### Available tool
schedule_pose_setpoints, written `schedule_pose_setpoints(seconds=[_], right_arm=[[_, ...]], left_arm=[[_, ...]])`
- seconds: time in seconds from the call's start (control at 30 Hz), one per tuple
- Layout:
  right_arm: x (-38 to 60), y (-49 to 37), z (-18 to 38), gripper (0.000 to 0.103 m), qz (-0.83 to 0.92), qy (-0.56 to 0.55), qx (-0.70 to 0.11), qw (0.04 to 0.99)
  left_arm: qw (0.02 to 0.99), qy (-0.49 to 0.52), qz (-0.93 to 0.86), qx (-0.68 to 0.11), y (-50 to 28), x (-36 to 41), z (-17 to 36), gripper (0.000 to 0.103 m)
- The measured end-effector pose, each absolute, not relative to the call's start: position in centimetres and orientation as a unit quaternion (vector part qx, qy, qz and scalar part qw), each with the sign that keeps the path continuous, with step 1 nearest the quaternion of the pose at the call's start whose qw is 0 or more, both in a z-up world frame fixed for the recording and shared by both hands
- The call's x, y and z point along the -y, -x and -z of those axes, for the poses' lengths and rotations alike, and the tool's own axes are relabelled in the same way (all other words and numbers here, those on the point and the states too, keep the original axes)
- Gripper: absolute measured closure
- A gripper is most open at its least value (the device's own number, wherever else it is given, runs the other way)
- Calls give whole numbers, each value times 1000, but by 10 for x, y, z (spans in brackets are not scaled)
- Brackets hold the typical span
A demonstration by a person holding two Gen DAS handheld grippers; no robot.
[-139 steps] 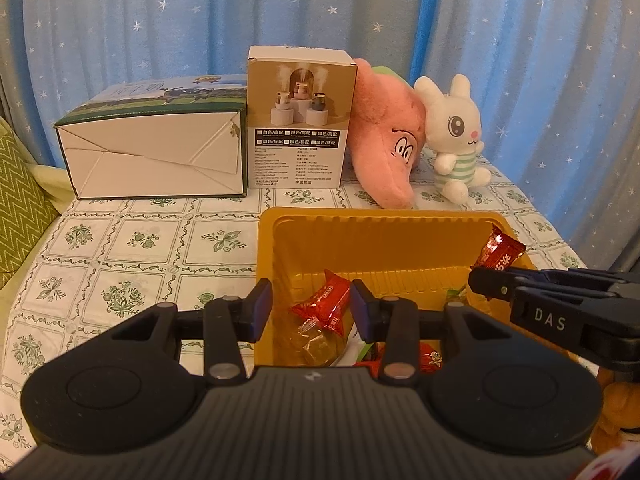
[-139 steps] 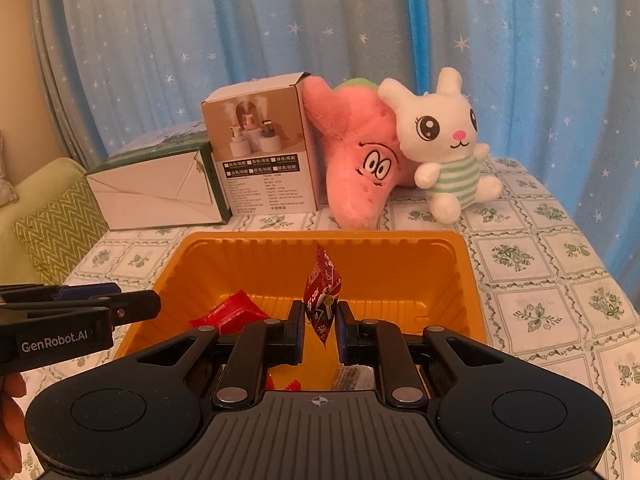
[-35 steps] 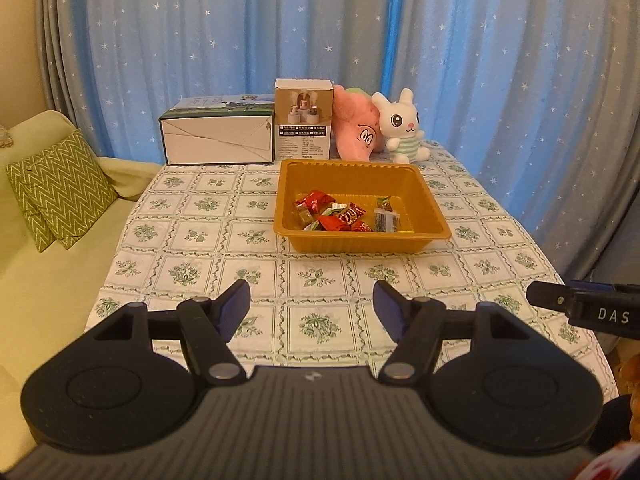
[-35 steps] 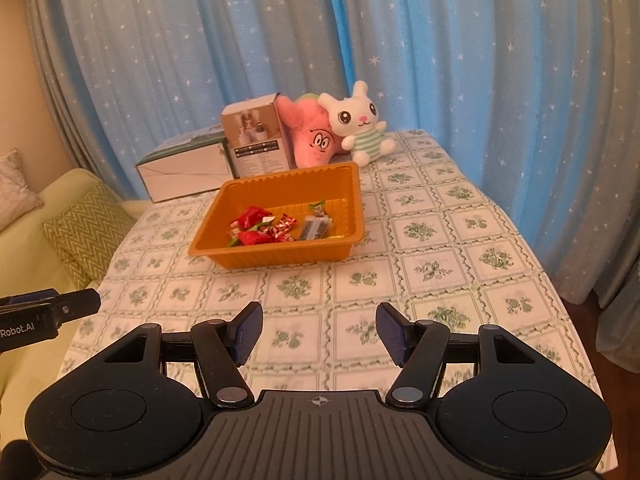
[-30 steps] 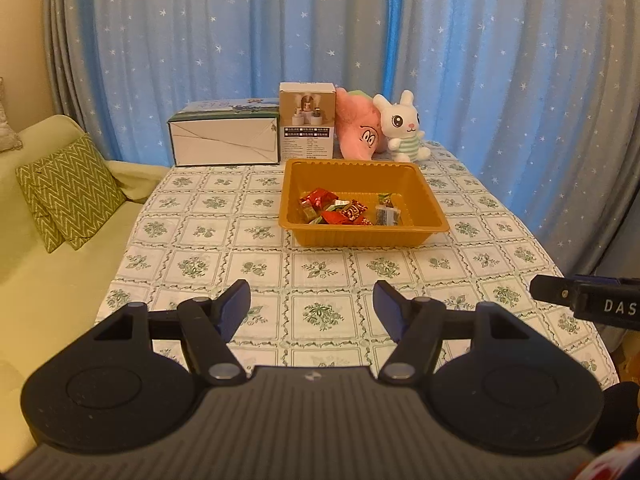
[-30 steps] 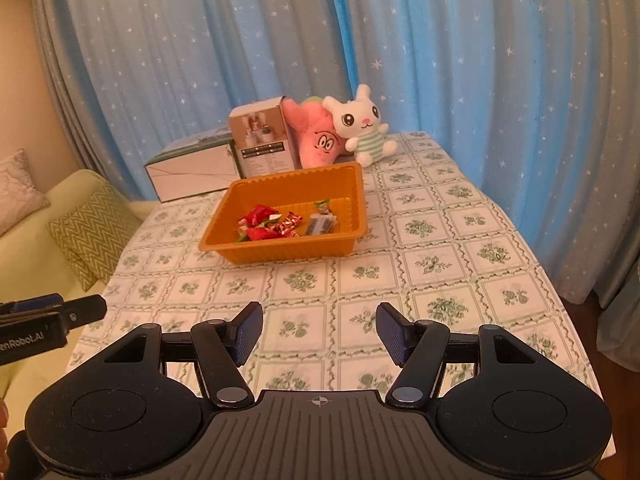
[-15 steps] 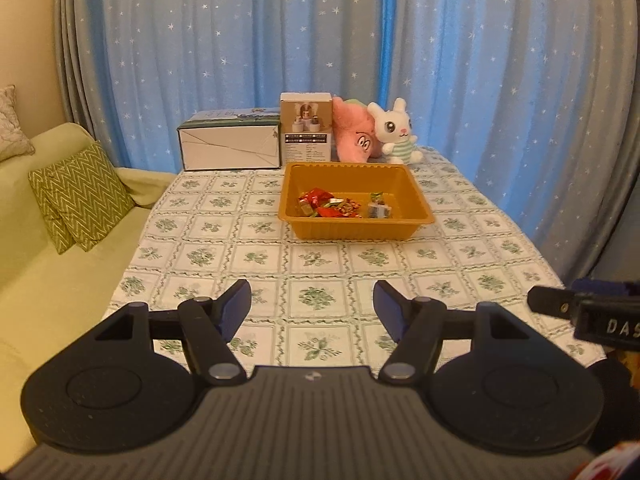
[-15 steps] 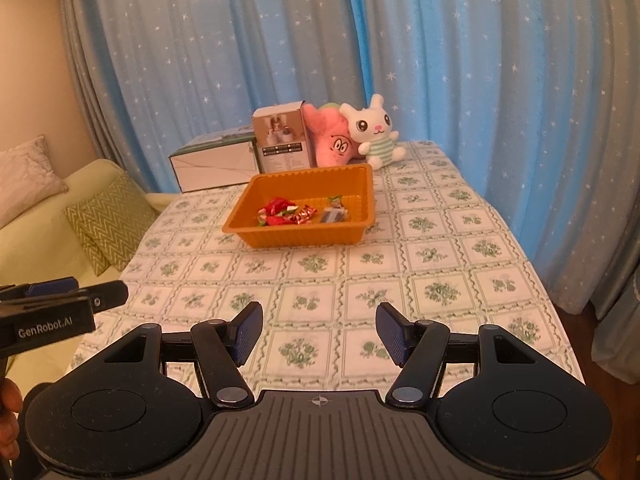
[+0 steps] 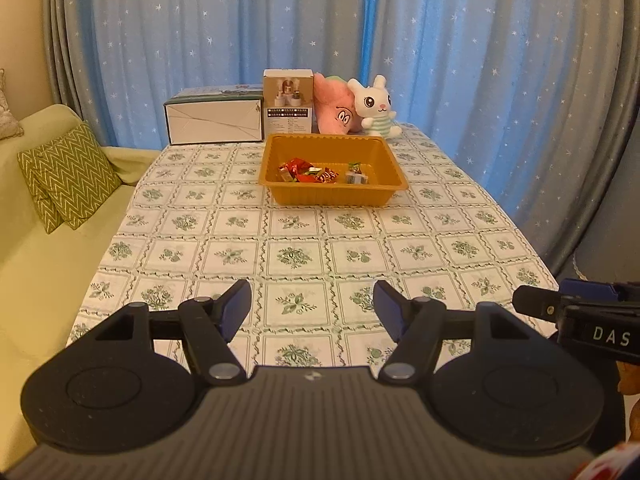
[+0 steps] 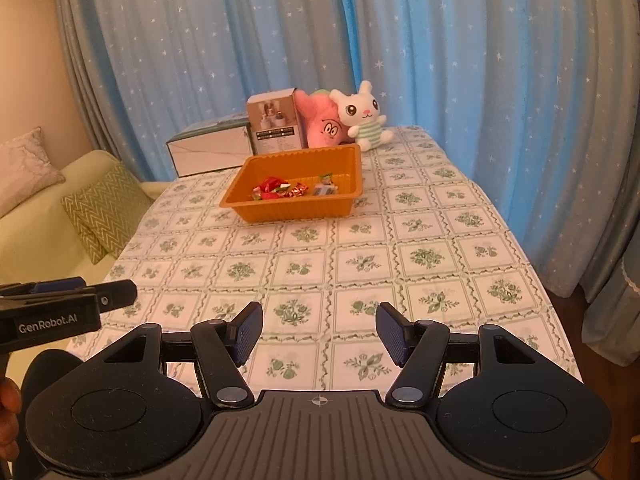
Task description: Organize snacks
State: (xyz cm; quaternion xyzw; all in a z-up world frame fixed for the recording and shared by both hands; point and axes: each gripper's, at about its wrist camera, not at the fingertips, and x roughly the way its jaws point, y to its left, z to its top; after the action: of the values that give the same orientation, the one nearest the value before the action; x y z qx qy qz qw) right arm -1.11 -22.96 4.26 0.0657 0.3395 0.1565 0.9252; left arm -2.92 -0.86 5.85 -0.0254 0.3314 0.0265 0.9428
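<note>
Several wrapped snacks (image 9: 320, 174), mostly red with a couple of paler ones, lie loose on the floor of an orange tray (image 9: 332, 196) that sits toward the far end of a table (image 9: 296, 256) covered in a green floral checked cloth. Just behind the tray stand a tall brown box (image 9: 287, 106), a low white carton (image 9: 214, 122) to its left, a pink plush (image 9: 334, 108) and a white rabbit toy (image 9: 374, 106) to its right, all lined up before blue star-dotted curtains (image 9: 224, 40). A pale green sofa with a zigzag cushion (image 9: 68, 178) runs along the table's left side. Well apart from the tray, over the near edge of the table, the left gripper (image 9: 312, 308) has its jaws spread wide with nothing between them. The right gripper (image 10: 319, 334) hangs beside it, jaws likewise parted and empty, only the cloth showing in the gap. Each gripper's tip pokes into the edge of the other's view.
</note>
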Motion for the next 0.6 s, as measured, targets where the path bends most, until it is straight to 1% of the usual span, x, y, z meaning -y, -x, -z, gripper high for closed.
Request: schedule_pose_setpoints(seconds=[0.6], right_arm=[[222, 43, -68, 40, -170, -57, -318, 931]], left_arm=[[947, 34, -27, -318, 49, 12, -71, 38]])
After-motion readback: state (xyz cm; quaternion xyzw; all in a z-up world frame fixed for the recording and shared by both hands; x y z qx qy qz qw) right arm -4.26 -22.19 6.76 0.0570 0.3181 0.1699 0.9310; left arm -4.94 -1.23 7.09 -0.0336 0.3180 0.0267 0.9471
